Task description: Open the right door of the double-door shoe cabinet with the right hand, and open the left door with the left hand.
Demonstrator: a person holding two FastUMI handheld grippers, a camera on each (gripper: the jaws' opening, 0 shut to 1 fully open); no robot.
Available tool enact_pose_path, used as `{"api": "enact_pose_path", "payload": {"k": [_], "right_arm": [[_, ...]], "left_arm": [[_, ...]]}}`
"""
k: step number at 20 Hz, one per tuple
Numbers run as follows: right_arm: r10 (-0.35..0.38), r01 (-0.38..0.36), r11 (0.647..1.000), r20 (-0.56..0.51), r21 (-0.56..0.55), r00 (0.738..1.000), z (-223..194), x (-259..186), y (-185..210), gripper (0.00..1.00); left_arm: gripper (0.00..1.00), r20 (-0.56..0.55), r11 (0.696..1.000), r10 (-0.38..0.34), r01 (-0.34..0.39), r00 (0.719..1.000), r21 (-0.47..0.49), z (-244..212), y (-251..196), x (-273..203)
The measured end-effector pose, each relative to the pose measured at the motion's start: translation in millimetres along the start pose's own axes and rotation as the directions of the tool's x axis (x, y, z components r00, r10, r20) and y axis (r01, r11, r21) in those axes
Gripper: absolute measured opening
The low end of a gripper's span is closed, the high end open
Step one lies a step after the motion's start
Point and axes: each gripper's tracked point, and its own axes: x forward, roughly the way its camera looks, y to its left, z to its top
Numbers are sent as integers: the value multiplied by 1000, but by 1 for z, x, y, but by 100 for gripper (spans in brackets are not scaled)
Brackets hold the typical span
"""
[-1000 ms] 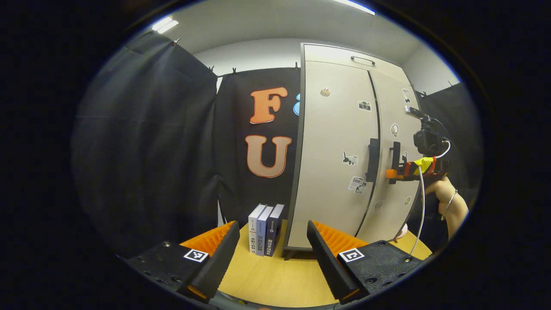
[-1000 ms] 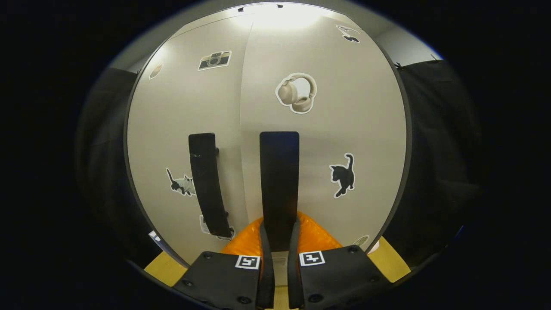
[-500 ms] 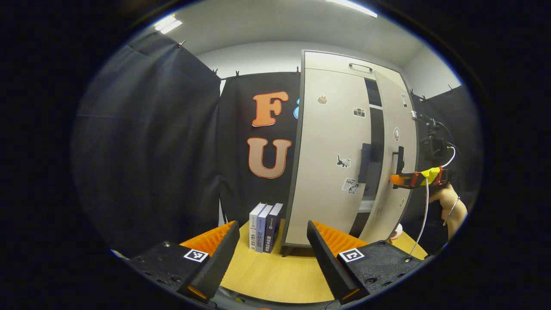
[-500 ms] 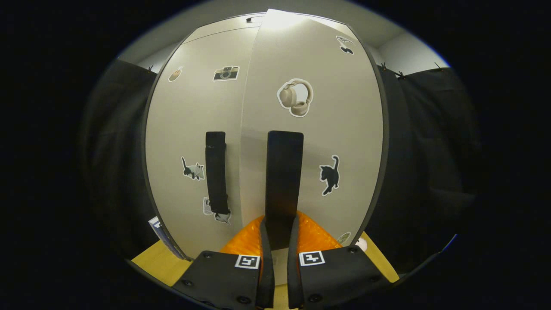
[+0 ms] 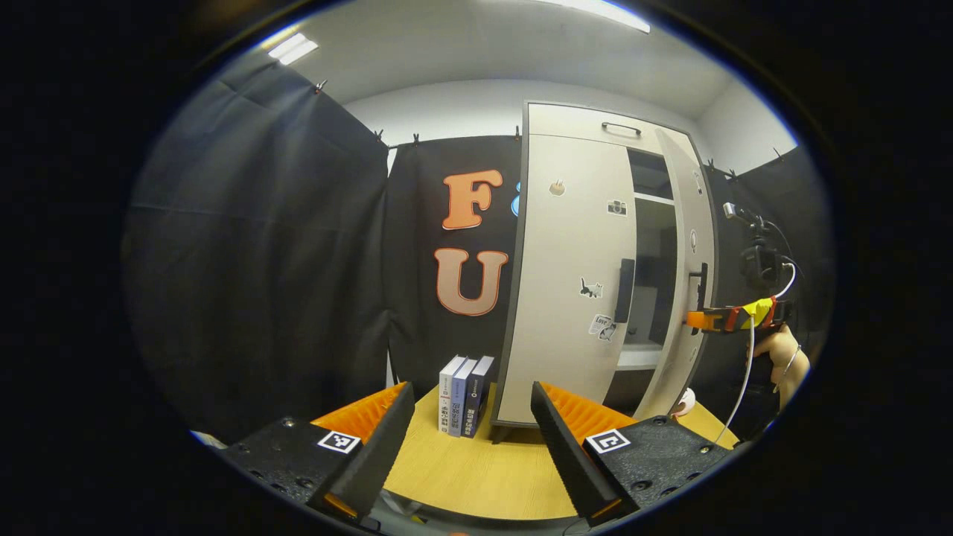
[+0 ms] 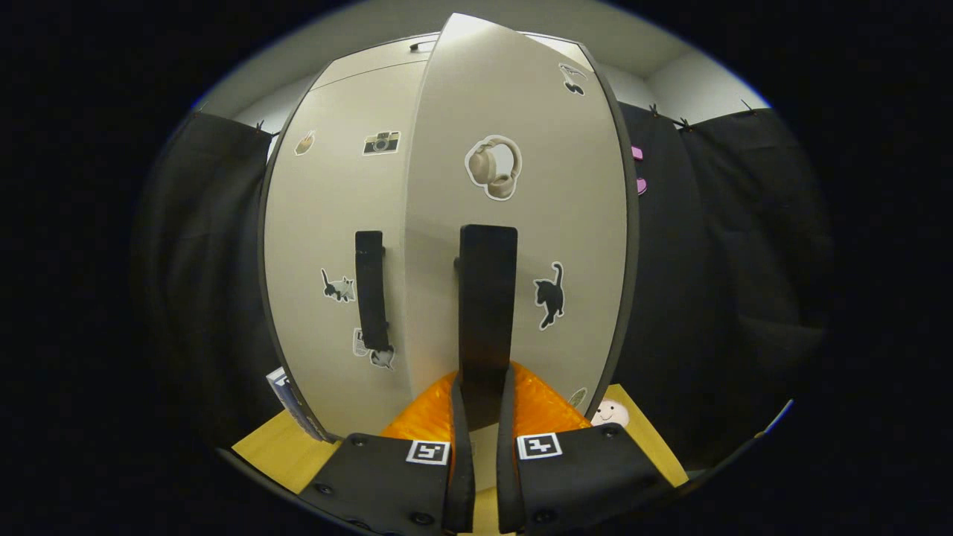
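Right gripper (image 6: 480, 417) clamped on the right door handle (image 6: 487, 298), both fingers pressed against the black vertical bar low on its length, jaws nearly together around it. In the left gripper view the same right gripper (image 5: 703, 318) sits at the handle, a hand (image 5: 782, 361) behind it with a white cable hanging down. Right door (image 6: 514, 223) swung partly out from the shoe cabinet (image 5: 577, 119), a dark gap with a shelf (image 5: 639, 359) visible between the two doors. Left gripper (image 5: 470, 447) wide open, holding nothing, hovering over the wooden tabletop (image 5: 461, 484) well apart from the cabinet. Left door (image 5: 569, 283) shut flat, its black left door handle (image 5: 624, 290) near its right edge, untouched. Stickers on the doors: headphones sticker (image 6: 493, 165) above the gripped handle, black cat sticker (image 6: 549, 294) to its right, camera sticker (image 6: 381, 142) and grey cat sticker (image 6: 338, 286) on the left door. Three upright books (image 5: 465, 406) stand on the tabletop just beside the cabinet's left bottom corner. A small round smiley-face figure (image 6: 609, 412) sits on the tabletop near the cabinet's right bottom corner.
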Motion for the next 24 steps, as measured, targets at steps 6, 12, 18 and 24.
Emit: {"api": "enact_pose_path", "payload": {"k": [6,12,18,24], "right_arm": [[34,-34,999,0,3,999,-2,-16,-9,20],[50,-50,999,5,-7,999,-4,-30,-26,20],[41,-40,999,14,-26,999,-5,-38,-42,11],[45,-44,999,13,-10,999,-7,-45,-56,11]], "left_arm": [[92,-1,1000,-13,13,1000,-1,2,-11,-11],[95,-6,999,-41,41,999,-5,0,-35,-9],[92,-19,998,-70,70,997,-4,0,-71,-7],[92,10,997,-82,82,997,7,11,-101,-12]]}}
